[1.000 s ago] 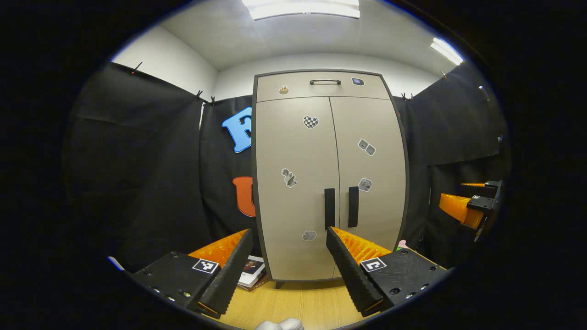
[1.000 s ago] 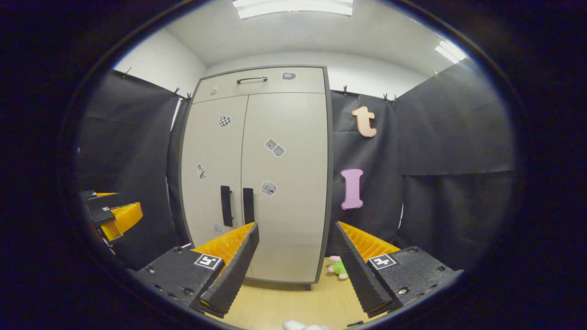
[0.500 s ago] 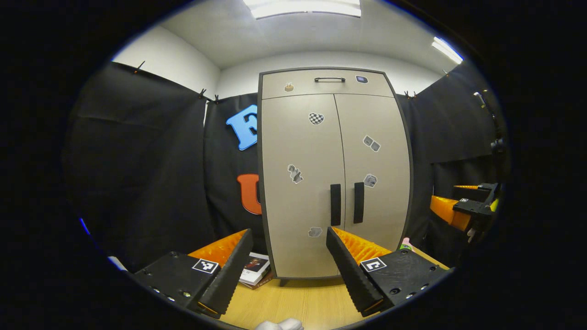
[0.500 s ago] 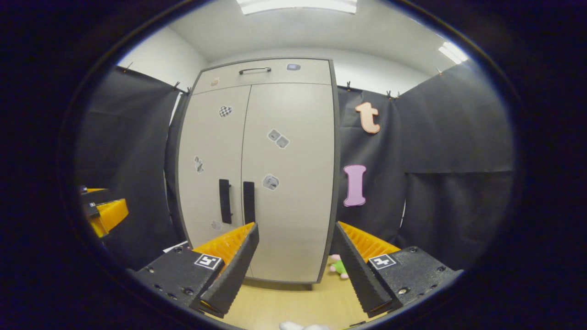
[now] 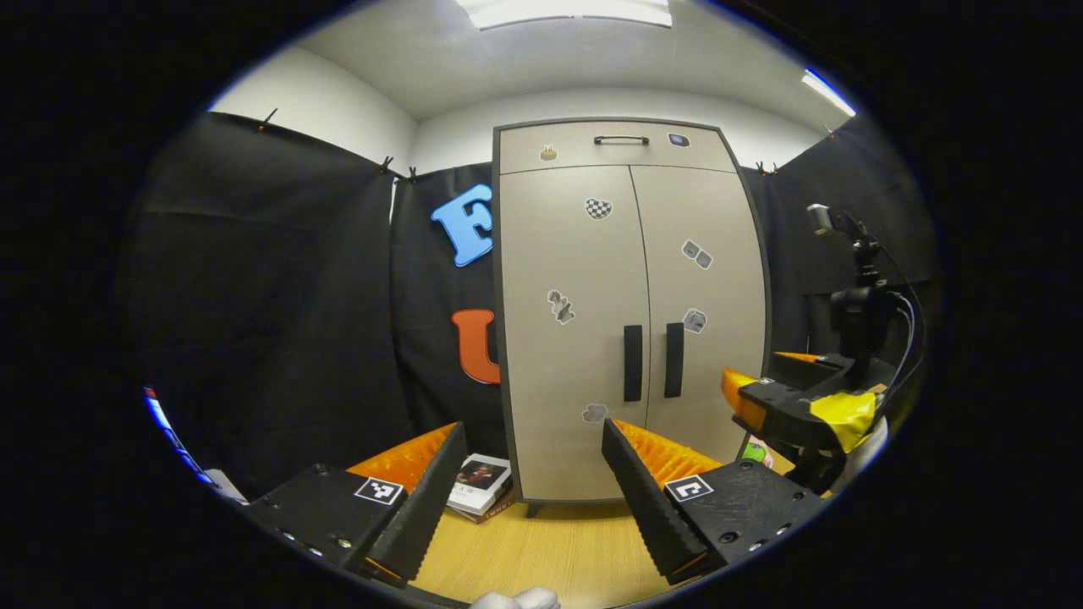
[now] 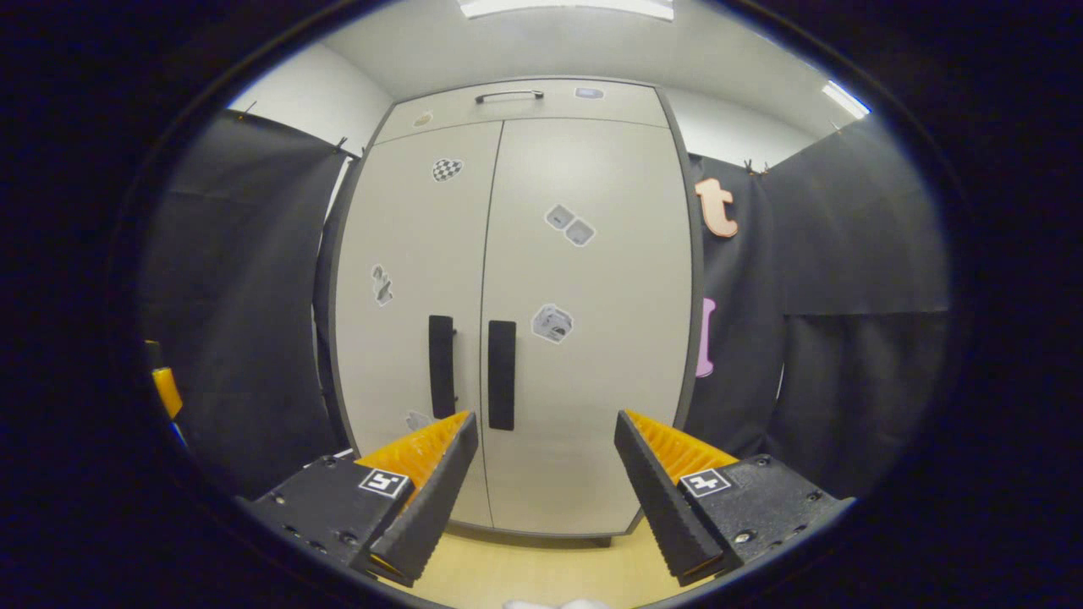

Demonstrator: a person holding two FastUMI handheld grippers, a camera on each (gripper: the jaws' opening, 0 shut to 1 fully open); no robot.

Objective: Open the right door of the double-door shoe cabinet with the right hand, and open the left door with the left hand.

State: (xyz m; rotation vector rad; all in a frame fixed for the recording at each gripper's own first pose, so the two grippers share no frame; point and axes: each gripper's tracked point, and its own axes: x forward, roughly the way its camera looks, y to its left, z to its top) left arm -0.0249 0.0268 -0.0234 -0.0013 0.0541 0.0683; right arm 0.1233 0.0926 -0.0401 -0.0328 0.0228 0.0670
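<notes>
- Shoe cabinet stands ahead of my left gripper, its two tall doors both closed and meeting at a thin seam.
- My left gripper's jaws are spread wide with nothing between them; the cabinet's lower left corner shows through the gap, well apart from my fingertips.
- Left door carries a dark vertical handle just above my inner finger; the right door's handle sits just beside it across the seam.
- A drawer front with a slim bar pull caps the cabinet, far above my jaws.
- Small stickers dot both doors.
- A stack of books lies on the wooden floor beyond my left gripper's outer finger, by the cabinet's left foot.
- My right gripper is also parted wide and empty, closer to the cabinet, which looms ahead.
- From the right gripper view, the right door fills the space between and above my fingers, and its handle hangs just above my inner finger, not touching it.
- The left door's handle is a little further to that side.
- In the left gripper view, my right gripper appears off to the side, near the cabinet's right edge, with a camera mount and cables rising behind it.
</notes>
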